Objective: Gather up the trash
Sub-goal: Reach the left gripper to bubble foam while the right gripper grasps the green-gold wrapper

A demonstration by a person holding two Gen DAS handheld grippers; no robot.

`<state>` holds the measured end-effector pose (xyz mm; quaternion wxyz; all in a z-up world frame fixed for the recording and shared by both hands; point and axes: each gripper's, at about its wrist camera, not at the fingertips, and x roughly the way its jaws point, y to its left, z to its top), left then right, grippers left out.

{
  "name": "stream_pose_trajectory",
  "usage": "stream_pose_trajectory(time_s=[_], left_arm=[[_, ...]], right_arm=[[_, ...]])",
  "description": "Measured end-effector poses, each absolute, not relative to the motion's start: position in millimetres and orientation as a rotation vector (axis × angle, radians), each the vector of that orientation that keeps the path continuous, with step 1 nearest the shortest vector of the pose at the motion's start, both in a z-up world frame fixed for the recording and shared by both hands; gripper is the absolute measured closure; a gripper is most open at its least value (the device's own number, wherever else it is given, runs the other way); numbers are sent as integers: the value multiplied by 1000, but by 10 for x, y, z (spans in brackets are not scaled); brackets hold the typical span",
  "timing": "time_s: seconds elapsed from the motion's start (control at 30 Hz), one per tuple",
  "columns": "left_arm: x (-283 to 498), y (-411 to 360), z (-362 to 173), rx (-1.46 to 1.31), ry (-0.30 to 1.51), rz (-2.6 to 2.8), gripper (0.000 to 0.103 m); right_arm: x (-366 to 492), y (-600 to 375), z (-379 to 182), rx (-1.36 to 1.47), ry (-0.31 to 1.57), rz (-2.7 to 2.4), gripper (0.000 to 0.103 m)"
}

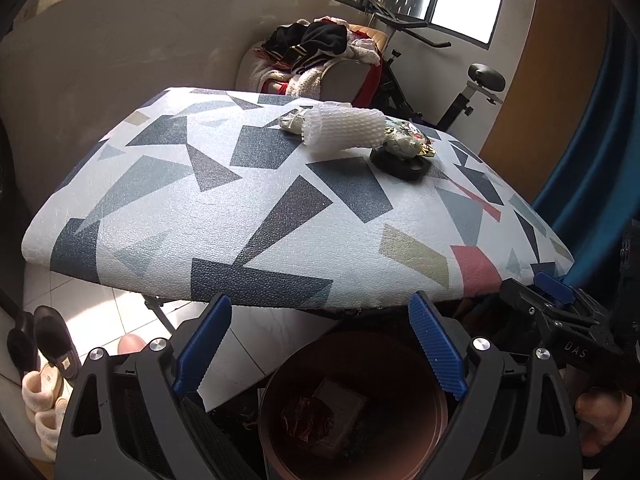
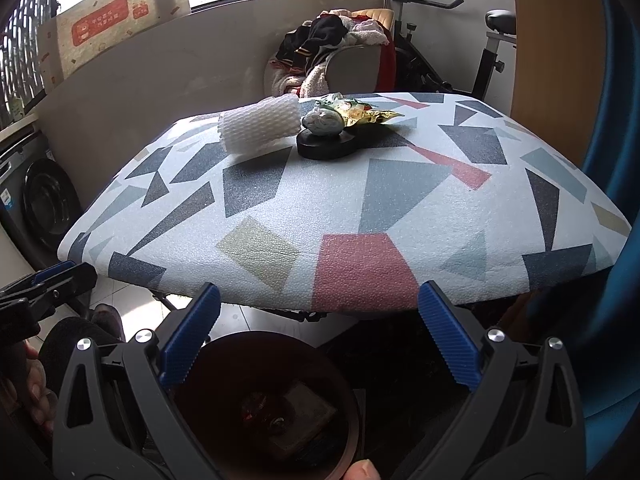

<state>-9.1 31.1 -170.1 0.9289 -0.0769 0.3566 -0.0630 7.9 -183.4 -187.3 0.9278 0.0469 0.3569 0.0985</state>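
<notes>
A brown round bin (image 1: 352, 408) stands on the floor below the table's near edge, with a crumpled red wrapper (image 1: 308, 420) and a dark flat packet inside. My left gripper (image 1: 320, 344) hangs open above the bin with nothing between its blue pads. My right gripper (image 2: 320, 336) is open too, over the same bin (image 2: 272, 408). On the far side of the patterned table (image 1: 280, 208) lie a white foam net sleeve (image 1: 344, 128), a crumpled paper wad (image 1: 290, 122), a black flat disc (image 1: 400, 164) with a pale wad on it, and a yellow-green foil wrapper (image 2: 360, 112).
Behind the table stands a chair piled with clothes (image 1: 316, 52) and an exercise bike (image 1: 460, 92). Slippers and shoes (image 1: 44, 364) lie on the tiled floor at the left. A blue curtain (image 1: 592, 152) hangs at the right. A washing machine (image 2: 36, 200) stands at the left.
</notes>
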Motion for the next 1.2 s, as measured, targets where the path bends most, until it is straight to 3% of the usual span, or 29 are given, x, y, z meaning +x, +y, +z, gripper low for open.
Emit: stream_pose_trajectory(time_s=[0.53, 0.8, 1.2], left_arm=[[1530, 477, -1290, -338, 715, -252, 15], [1911, 467, -1406, -328, 728, -264, 15], [2174, 655, -1598, -372, 753, -230, 17]], right_arm=[[1253, -2227, -1510, 101, 678, 119, 6], [2326, -2382, -1463, 354, 673, 224, 6], [3417, -1878, -1768, 261, 859, 197, 6]])
